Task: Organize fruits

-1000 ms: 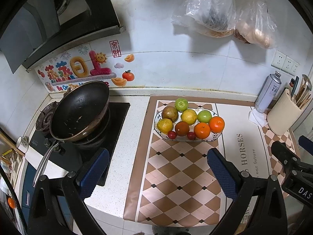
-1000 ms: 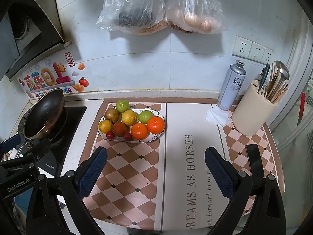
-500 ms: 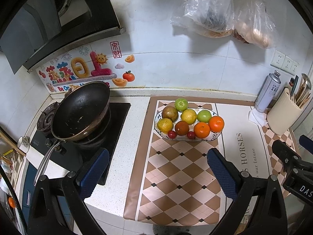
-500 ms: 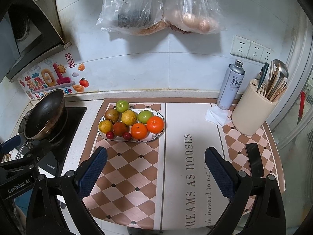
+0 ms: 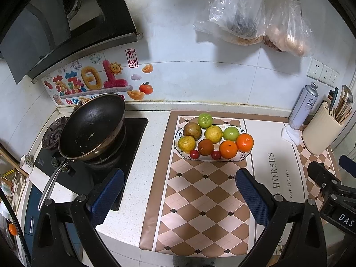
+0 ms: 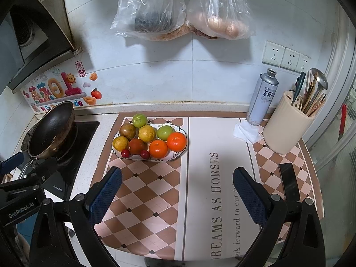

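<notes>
The oval fruit plate point(image 6: 183, 150) sits on the checkered part of the counter mat point(image 6: 155, 191), toward the wall, and serves as the reference point for all that follows. On the plate: two oranges point(image 6: 176, 141) side by side at its right end, a green fruit point(image 6: 165, 132) just behind them, a yellow citrus point(image 6: 147, 133) at the centre, a brownish round fruit point(image 6: 127, 130) to its left, a second yellowish fruit point(image 6: 120, 143) at the left end, a dark red-brown fruit point(image 6: 136, 146) in the front row, and two small red fruits point(image 6: 126, 153) at the front rim. A second green fruit point(image 6: 140, 120) lies at the back edge; whether it rests on the plate or on the mat behind it cannot be determined. Left of the plate, a black wok point(image 5: 91, 125) stands tilted on the stove point(image 5: 133, 146). Right of the plate, well apart, are a spray can point(image 6: 263, 98), a folded white cloth point(image 6: 247, 131) at its base, and a cream utensil holder point(image 6: 287, 126). Above the plate, two plastic bags point(image 6: 155, 9) hang on the tiled wall. The left gripper point(image 5: 179, 194) hovers in front of the plate, jaws spread wide, nothing between them. The right gripper point(image 6: 178, 191) hovers in front and to the right of the plate, jaws likewise spread wide and empty.
</notes>
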`<control>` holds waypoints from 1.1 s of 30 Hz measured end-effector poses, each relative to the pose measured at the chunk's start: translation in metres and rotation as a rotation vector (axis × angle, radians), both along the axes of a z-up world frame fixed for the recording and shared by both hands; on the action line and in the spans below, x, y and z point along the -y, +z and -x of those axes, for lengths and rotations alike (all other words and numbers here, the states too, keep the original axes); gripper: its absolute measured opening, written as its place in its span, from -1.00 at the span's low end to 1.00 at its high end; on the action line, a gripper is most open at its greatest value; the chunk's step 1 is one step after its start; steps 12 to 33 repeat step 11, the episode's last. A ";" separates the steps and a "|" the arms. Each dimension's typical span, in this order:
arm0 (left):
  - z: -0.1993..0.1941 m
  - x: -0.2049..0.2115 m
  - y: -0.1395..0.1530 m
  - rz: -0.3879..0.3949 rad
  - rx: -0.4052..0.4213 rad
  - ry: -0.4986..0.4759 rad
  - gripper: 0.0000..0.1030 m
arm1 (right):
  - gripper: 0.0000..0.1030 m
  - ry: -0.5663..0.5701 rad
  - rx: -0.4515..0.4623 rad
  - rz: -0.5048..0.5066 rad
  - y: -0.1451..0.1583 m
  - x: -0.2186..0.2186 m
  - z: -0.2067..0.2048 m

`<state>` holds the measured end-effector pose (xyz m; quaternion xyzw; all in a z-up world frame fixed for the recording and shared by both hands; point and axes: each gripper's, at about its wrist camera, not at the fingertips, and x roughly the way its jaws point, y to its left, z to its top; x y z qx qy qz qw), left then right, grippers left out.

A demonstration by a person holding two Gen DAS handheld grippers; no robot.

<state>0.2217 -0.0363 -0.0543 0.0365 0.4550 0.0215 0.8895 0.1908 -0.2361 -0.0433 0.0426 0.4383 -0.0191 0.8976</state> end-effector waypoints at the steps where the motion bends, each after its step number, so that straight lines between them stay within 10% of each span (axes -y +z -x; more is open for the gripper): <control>1: 0.001 0.000 0.000 -0.002 0.000 -0.001 0.99 | 0.98 -0.001 -0.001 -0.001 0.000 0.000 0.000; 33: 0.002 -0.001 0.000 0.002 0.006 -0.004 0.99 | 0.98 0.000 -0.001 -0.001 0.000 -0.002 0.002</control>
